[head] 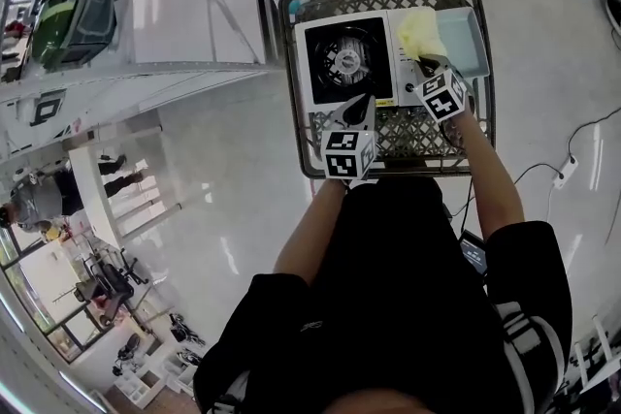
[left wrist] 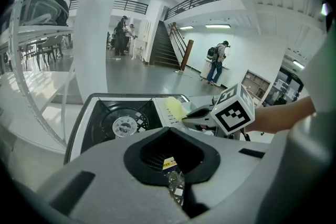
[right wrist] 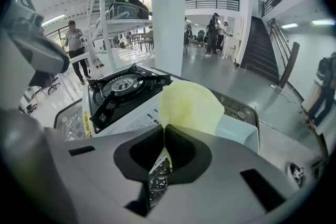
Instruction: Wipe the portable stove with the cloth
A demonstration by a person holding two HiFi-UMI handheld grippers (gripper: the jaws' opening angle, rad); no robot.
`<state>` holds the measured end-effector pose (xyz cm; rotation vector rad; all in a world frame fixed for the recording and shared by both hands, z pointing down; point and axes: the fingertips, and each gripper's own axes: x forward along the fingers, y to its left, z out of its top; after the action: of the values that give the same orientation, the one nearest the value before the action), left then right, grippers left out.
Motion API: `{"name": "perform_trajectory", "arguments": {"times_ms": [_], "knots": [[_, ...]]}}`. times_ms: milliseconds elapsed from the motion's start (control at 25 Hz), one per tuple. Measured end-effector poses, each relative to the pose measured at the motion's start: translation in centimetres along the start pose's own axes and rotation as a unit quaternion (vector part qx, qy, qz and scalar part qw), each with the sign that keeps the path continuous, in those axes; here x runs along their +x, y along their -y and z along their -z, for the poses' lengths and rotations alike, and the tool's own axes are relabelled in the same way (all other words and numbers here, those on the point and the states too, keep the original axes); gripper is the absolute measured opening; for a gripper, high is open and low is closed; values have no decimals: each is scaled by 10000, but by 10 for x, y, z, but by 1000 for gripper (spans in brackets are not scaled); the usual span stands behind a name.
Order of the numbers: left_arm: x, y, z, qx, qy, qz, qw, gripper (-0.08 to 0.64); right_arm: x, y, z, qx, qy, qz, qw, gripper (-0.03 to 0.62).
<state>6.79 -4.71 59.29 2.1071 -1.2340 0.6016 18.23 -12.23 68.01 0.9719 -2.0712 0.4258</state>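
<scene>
My right gripper [right wrist: 164, 152] pinching cloth [right wrist: 191, 105] edge, rest flopping ahead of jaws; left gripper [left wrist: 170, 162] sitting closed, empty. Thin pinch probably risking slipping while rubbing stove [right wrist: 123, 86].

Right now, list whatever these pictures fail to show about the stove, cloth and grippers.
- Left gripper view: near edge of the stove, hidden behind the body of the left gripper.
- Right gripper view: lower end of the cloth, hidden by the body of the right gripper; whether it touches the stove is unclear.
- Right gripper view: print on the stove, too small to read.
</scene>
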Motion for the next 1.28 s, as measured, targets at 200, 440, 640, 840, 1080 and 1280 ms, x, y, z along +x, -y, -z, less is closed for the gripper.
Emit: {"name": "perform_trajectory", "arguments": {"times_ms": [200, 440, 640, 840, 1080, 1280], "knots": [[-3, 12, 7, 54, 4, 97, 9999, 17, -13, -18, 12, 76, -31, -5, 10000, 14], [-6, 22, 15, 110, -4, 186, 9998, 17, -24, -36, 27, 56, -68, -32, 10000, 14], [-9, 26, 17, 113, 32, 245, 9996, 17, -31, -47, 38, 96, -96, -29, 9999, 14], [-16, 27, 23, 107, -1, 265, 9996, 17, -39, -60, 47, 111, -153, -27, 9998, 14], [-21, 33, 28, 84, 111, 330, 9994, 17, -50, -72, 61, 76, -222, 41, 9997, 14], [-33, 37, 43, 89, 83, 396, 9991, 17, -55, -93, 75, 76, -351, 36, 9993, 14]]}}
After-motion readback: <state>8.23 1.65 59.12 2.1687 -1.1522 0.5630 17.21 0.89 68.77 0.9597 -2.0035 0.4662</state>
